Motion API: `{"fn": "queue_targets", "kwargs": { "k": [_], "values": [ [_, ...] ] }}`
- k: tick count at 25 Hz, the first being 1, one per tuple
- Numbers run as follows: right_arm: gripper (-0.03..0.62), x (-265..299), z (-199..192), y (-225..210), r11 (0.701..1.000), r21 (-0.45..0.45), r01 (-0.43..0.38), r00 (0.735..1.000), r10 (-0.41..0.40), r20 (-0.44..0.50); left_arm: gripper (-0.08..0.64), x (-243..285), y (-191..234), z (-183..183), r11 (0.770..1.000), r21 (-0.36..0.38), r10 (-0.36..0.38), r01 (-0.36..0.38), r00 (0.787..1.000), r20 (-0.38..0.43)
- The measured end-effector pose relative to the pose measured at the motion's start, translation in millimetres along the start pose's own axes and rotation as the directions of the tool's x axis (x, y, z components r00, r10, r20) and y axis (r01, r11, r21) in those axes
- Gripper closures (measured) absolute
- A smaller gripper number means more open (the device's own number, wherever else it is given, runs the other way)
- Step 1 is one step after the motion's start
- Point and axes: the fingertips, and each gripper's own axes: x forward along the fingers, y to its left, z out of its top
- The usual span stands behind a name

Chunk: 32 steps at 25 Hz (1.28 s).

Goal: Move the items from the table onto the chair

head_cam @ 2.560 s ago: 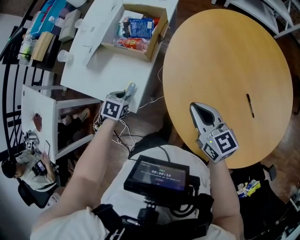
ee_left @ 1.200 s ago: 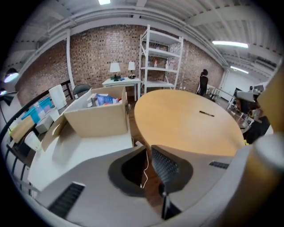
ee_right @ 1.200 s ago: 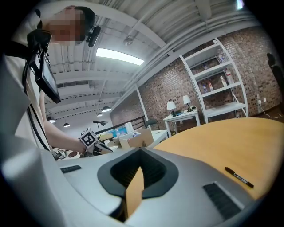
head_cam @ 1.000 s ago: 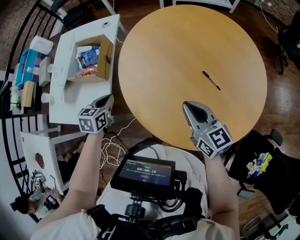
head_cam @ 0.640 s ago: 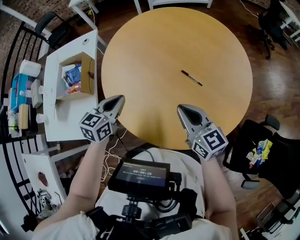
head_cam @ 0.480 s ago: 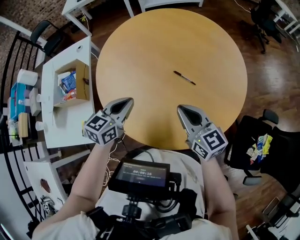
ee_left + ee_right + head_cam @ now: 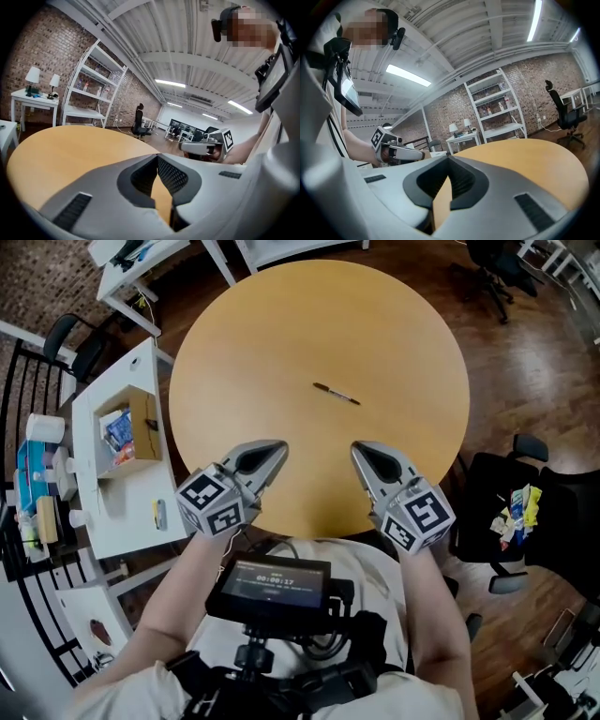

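**Over the round table (image 7: 281,324): jaws clenched, empty**

We see packets (image 7: 117,430) in the open cardboard box (image 7: 149,426) on the white side table (image 7: 117,517). Our left gripper (image 7: 275,450) and right gripper (image 7: 362,452), at the near edge, are clamped on nothing. The pen (image 7: 336,394) lies near the middle.

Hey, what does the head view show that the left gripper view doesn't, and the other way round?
Head view only: the pen lying on the round table, the cardboard box on the white side table, and the black chair holding colourful items. Left gripper view only: the white shelf unit, two lamps and ceiling lights. Both: the round table, the right gripper, and the left gripper, shut and empty.
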Motion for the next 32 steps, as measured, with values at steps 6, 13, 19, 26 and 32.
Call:
{"fn": "queue_targets", "kwargs": {
  "k": [6,13,19,26,32],
  "values": [
    [0.584,-5.4,-0.6,-7.4,1.000,0.010,0.005,1.000,-0.005,0.001,0.560,22.3,-23.9,1.8,0.997,0.024,-0.067,0.067,0.998,0.004],
    [0.584,1.7,-2.7,-9.8,1.000,0.021,-0.006,1.000,0.006,-0.005,0.560,28.7,-29.9,5.1,0.994,0.009,-0.110,0.110,0.994,0.020],
    [0.584,15.0,-7.1,-7.5,0.999,0.022,-0.027,0.999,0.028,-0.028,0.560,26.3,-26.8,9.8,0.988,-0.039,-0.147,0.151,0.986,0.079],
    [0.584,26.1,-8.4,-6.1,0.999,0.029,-0.036,0.999,0.037,-0.037,0.560,27.7,-22.0,4.2,0.987,-0.047,-0.153,0.156,0.986,0.073],
    [0.584,31.2,-8.0,-6.6,0.999,0.029,-0.039,0.998,0.040,-0.041,0.560,28.5,-18.9,5.0,0.988,-0.027,-0.151,0.153,0.987,0.056]
  ]
}}
